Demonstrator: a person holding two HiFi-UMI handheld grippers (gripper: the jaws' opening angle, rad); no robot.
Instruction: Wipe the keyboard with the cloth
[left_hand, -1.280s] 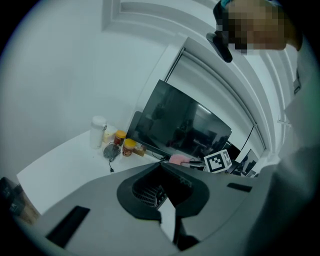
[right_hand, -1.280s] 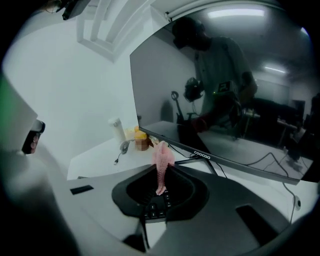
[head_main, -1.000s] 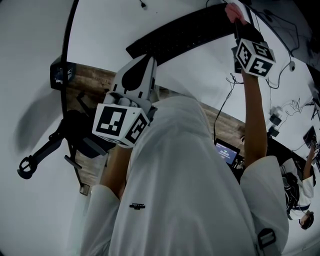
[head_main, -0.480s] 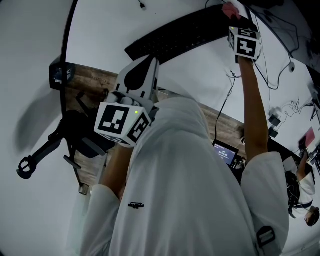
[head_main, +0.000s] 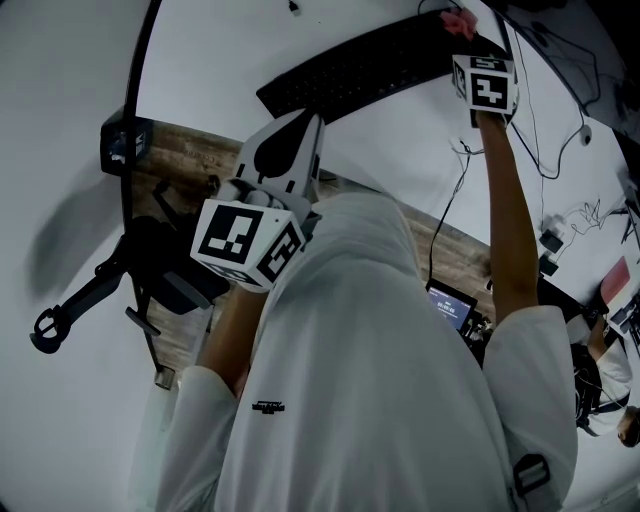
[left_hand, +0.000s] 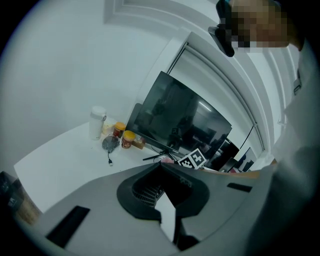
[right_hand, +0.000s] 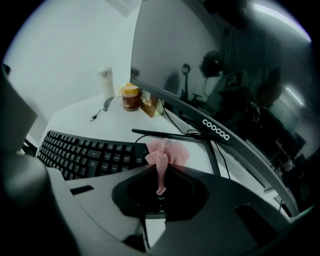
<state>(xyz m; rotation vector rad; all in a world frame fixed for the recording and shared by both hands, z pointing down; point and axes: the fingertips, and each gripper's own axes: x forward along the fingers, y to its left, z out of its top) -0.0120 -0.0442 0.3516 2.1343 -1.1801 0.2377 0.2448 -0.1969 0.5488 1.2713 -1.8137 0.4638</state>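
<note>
A long black keyboard (head_main: 360, 68) lies on the white desk at the top of the head view. My right gripper (head_main: 467, 45) is over its right end, shut on a bunched pink cloth (head_main: 460, 22). In the right gripper view the cloth (right_hand: 166, 152) sticks up from the right gripper (right_hand: 161, 172), with the keyboard (right_hand: 85, 152) just beyond and to the left. My left gripper (head_main: 300, 130) hovers short of the keyboard's left end, not touching it. In its own view the left gripper (left_hand: 162, 169) has its jaws together with nothing between them.
A dark monitor (right_hand: 210, 75) on a thin stand rises behind the keyboard. Jars (right_hand: 130, 96), a white bottle (left_hand: 97, 121) and a cable lie at the desk's far left. Cables (head_main: 560, 90) trail at the right. A black stand (head_main: 100, 290) is on the floor.
My right gripper has pushed further up over the keyboard's right end with the cloth still in it. The left gripper has hardly moved.
</note>
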